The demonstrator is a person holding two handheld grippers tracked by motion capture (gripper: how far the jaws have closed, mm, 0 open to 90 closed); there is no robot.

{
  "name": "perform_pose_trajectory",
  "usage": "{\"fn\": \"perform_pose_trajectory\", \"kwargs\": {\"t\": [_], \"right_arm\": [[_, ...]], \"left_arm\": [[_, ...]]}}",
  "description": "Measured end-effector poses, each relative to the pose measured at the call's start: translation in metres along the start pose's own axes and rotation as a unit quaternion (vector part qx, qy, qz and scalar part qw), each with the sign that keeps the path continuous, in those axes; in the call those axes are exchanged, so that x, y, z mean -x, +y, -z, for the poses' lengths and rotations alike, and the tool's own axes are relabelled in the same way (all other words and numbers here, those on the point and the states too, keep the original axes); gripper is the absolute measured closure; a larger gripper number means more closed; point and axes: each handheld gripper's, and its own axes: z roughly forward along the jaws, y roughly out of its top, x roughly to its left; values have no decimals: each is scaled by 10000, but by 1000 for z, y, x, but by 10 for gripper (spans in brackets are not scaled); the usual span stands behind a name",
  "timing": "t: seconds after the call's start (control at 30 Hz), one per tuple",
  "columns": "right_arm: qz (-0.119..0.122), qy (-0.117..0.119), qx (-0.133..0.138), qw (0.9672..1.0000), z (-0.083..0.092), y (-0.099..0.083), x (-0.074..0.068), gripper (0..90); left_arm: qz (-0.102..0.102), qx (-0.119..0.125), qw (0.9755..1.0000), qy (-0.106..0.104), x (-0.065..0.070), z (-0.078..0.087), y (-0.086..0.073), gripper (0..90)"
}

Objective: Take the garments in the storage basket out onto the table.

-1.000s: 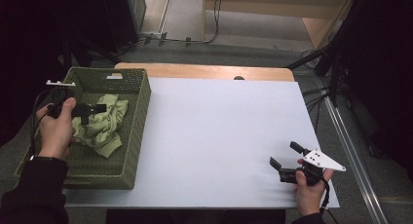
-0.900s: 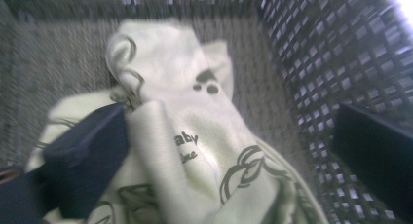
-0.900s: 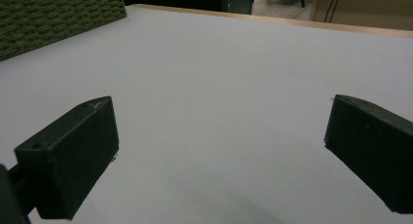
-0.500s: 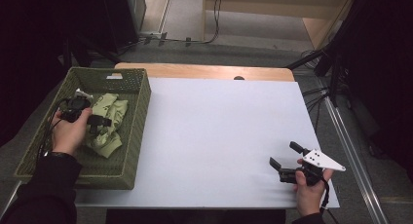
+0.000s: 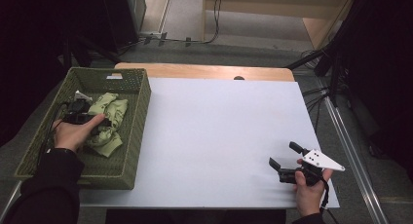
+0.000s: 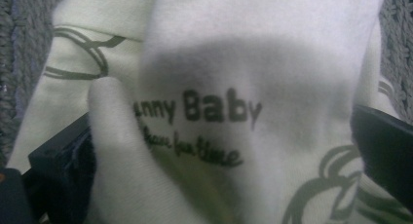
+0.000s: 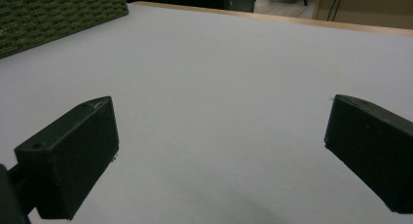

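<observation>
A white table (image 5: 214,136) fills the middle of the high view, with a green woven basket (image 5: 129,136) at its left edge holding a crumpled pale green cloth (image 5: 111,118). The left gripper (image 5: 95,121) sits down in the basket, jaws spread wide with the printed cloth bunched between them. At lower right the right gripper (image 5: 281,161) rests over bare table, jaws apart and empty.

In the left gripper view the pale green garment (image 6: 253,63) runs off every edge; its print's first word is cut by a fold. It hides the left claw (image 5: 100,121) tips.
</observation>
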Motion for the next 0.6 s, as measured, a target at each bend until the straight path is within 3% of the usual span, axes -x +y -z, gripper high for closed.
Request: {"fn": "perform_pose_trajectory", "kwargs": {"t": [0.03,0.1,0.2,0.27,0.3,0.33,0.37,0.4,0.47,0.53,0.57,0.6], "right_arm": [[-2,1,0,10000,0,0,0,0],[-15,-3,-4,10000,0,0,0,0],[0,-10,-28,10000,-1,0,0,0],[20,-13,-39,10000,-2,0,-1,0],[20,-13,-39,10000,-2,0,-1,0],[24,-16,-48,10000,-2,0,-1,0],[24,-18,-51,10000,-2,0,-1,0],[20,-16,-50,10000,-2,0,-1,0],[6,-27,-36,10000,-1,0,-1,0],[-3,-14,-29,10000,-1,0,-1,0],[-7,-12,-21,10000,-1,0,0,0],[-1,-12,-23,10000,-1,0,0,0]], "left_arm": [[-24,20,10000,0,1,-1,0,0],[-167,9,9997,-204,4,-1,-1,2],[-193,13,9995,-259,6,2,-1,104],[-223,25,9992,-337,6,4,-1,241],[-290,43,9988,-394,7,5,-1,241],[-348,78,9985,-427,8,7,-1,306],[-382,117,9973,-619,9,9,-1,526],[-432,134,9970,-634,10,10,-1,526],[-515,171,9965,-642,11,13,0,646],[-518,408,9958,-636,11,21,3,694],[-551,752,9934,-661,11,27,3,698],[-628,1670,9808,-787,13,46,5,697]]}}
